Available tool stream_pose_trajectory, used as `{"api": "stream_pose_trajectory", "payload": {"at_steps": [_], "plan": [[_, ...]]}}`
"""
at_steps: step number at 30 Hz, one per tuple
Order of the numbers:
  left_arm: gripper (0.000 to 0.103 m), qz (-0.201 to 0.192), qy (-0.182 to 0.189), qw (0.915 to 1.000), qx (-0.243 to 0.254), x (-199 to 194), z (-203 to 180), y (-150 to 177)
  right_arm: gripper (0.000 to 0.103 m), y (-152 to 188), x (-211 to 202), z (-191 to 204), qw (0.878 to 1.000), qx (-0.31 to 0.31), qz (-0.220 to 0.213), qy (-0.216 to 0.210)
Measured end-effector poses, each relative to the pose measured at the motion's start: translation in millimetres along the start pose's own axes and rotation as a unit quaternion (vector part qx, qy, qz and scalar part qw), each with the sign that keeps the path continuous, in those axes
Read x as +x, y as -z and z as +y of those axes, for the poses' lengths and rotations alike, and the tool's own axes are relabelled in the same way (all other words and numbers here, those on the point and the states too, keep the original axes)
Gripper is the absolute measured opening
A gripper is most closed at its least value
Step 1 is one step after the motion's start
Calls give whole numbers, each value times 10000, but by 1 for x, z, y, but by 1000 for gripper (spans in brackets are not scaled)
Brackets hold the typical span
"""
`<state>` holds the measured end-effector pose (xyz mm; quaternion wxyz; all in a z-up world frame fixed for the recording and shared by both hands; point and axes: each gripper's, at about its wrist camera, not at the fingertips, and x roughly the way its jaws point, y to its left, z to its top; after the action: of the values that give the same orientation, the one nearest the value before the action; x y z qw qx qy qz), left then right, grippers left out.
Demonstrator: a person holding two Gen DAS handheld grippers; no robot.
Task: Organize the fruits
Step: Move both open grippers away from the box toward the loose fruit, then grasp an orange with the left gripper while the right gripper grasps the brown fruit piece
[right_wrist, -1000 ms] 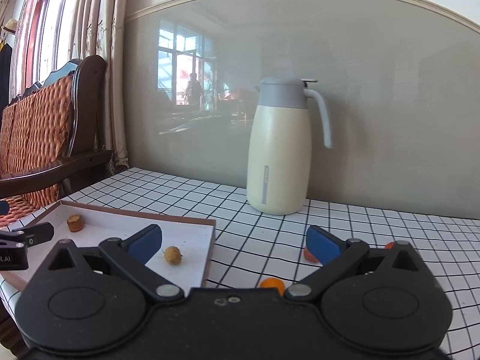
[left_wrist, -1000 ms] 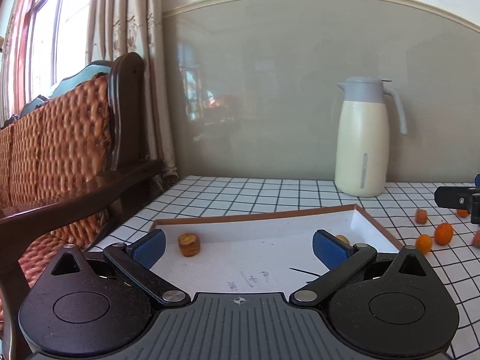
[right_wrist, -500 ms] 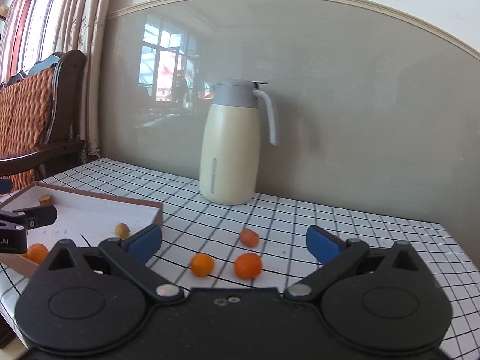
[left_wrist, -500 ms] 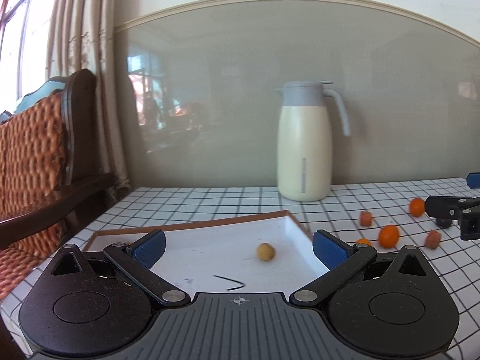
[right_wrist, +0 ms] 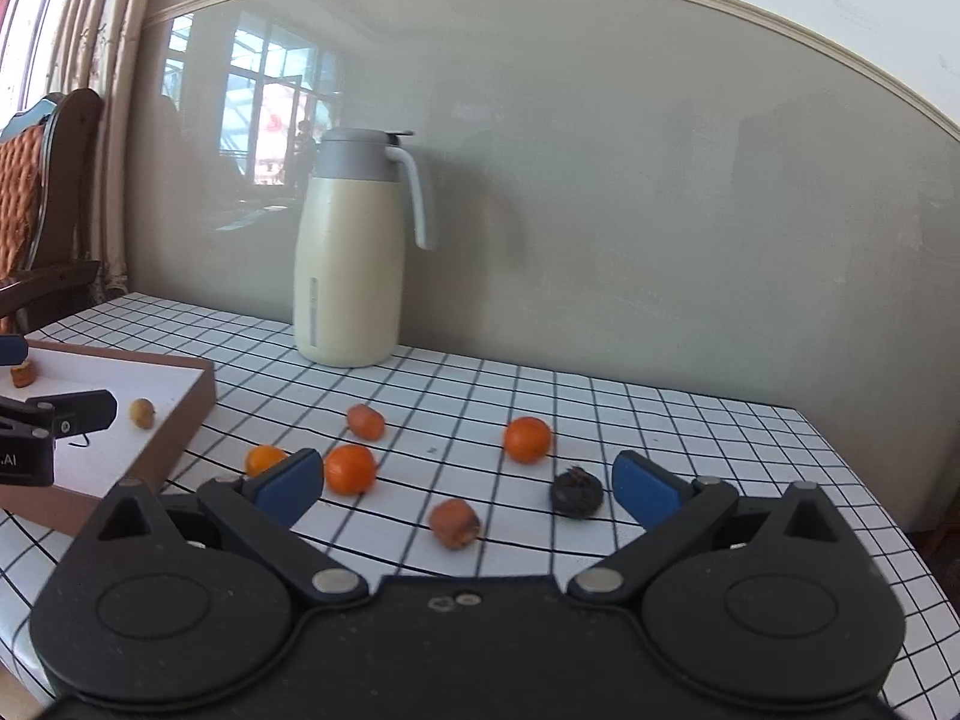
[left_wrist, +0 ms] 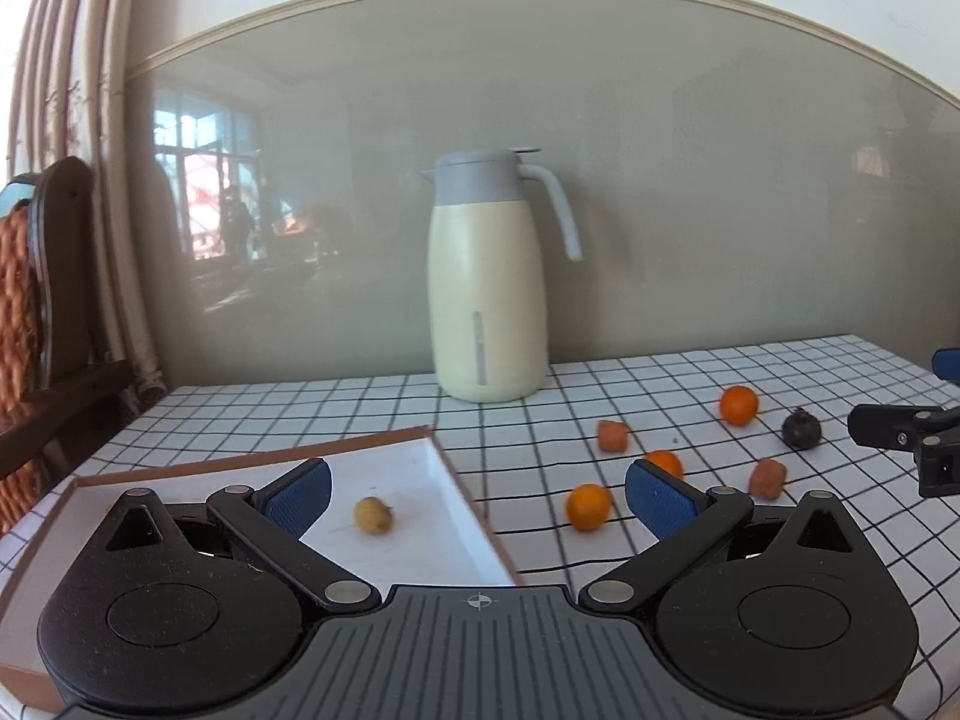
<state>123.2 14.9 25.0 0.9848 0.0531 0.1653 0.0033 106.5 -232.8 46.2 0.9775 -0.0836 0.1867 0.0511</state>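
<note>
At the left edge of the checked surface (right_wrist: 600, 408) sits the shallow tray (left_wrist: 462, 492), brown outside and white within. It holds a small yellowish fruit (left_wrist: 372, 515), and in the right wrist view a brown piece (right_wrist: 21, 373) lies further back at about 9 o'clock.

The left gripper (left_wrist: 477, 495) hangs over the tray's right rim, its jaws spread wide with nothing between them.

To the right of the tray the loose fruit is scattered. In the right wrist view there is a small orange (right_wrist: 264, 459) just beside the tray, a larger orange (right_wrist: 350, 469), a reddish chunk (right_wrist: 366, 422) at 12 o'clock, a second reddish chunk (right_wrist: 455, 523), another orange (right_wrist: 527, 439), and a dark fruit (right_wrist: 576, 493) out at 2 o'clock.

A cream jug (right_wrist: 350, 252) stands well behind them by the wall.

The right gripper (right_wrist: 462, 486) hovers over this scatter, its jaws likewise released and empty.

By my reading, the step in hand is reaching for the next fruit, with most of the sorting undone. The next move calls for lowering the right jaws around the nearest reddish chunk, which lies almost centred between them, and closing gently, since round fruit may roll.
</note>
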Motion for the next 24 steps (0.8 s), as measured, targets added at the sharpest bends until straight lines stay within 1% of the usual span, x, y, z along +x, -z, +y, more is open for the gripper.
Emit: {"api": "stream_pose_trajectory", "payload": {"at_steps": [7,9,13,14,15,16,18,19,20,22,24], "plan": [[103,4,220,9994,258,17,-31,0,96,8,13,-11,9999,-27,103,72],[103,16,263,9993,278,22,-38,0,93,9,19,-11,9998,-57,162,60],[102,63,318,9984,461,30,-51,1,83,11,32,-12,9996,-92,264,6],[100,69,315,9980,535,32,-55,2,82,11,35,-12,9996,-89,286,-21],[94,94,327,9977,592,35,-59,2,80,12,39,-13,9994,-89,317,-57],[91,116,327,9974,627,39,-62,1,78,12,41,-13,9994,-93,332,-90],[89,162,304,9975,625,47,-65,0,75,15,46,-13,9992,-99,372,-133],[89,218,303,9976,585,51,-65,1,72,16,49,-13,9989,-110,426,-168],[88,308,304,9977,525,56,-64,1,67,17,51,-12,9987,-126,458,-203],[81,437,302,9977,432,64,-65,2,61,20,58,-12,9983,-165,497,-255],[76,574,284,9971,413,72,-66,4,57,23,64,-11,9976,-174,589,-308]]}}
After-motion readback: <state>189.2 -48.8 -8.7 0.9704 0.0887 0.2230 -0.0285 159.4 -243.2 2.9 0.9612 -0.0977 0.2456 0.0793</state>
